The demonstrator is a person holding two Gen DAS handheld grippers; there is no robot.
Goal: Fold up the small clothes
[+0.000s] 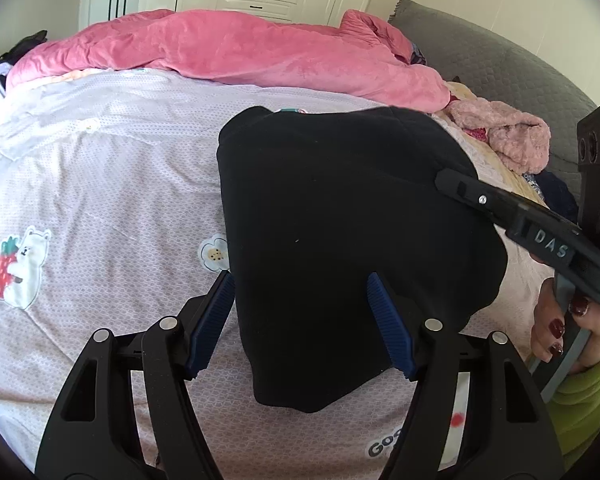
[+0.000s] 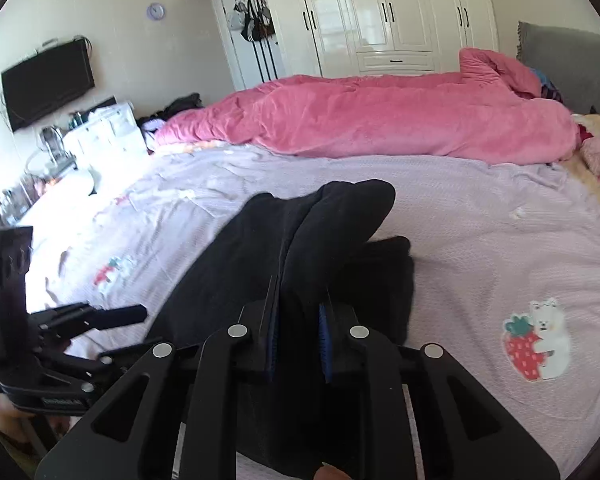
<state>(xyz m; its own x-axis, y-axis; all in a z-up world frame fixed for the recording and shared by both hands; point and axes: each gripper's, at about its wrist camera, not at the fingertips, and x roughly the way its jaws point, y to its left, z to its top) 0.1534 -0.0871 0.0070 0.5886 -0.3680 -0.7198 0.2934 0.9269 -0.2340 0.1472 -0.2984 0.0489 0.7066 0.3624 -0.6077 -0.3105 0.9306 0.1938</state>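
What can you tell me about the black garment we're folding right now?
The black garment is plain, soft, matte fabric, fleece-like, with no visible print. It lies on the lilac patterned bedsheet, mostly flat in the left wrist view. The right gripper is shut on one edge, lifting a bunched fold of cloth above the layer below. The left gripper is open, its blue pads either side of the near edge, not pinching. Its exact type cannot be told.

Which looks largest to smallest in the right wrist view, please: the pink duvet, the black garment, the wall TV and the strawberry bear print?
1. Pink duvet.
2. Black garment, though it lies much nearer the camera, so this ranking is unsure.
3. Wall TV.
4. Strawberry bear print, close to the TV in apparent size.
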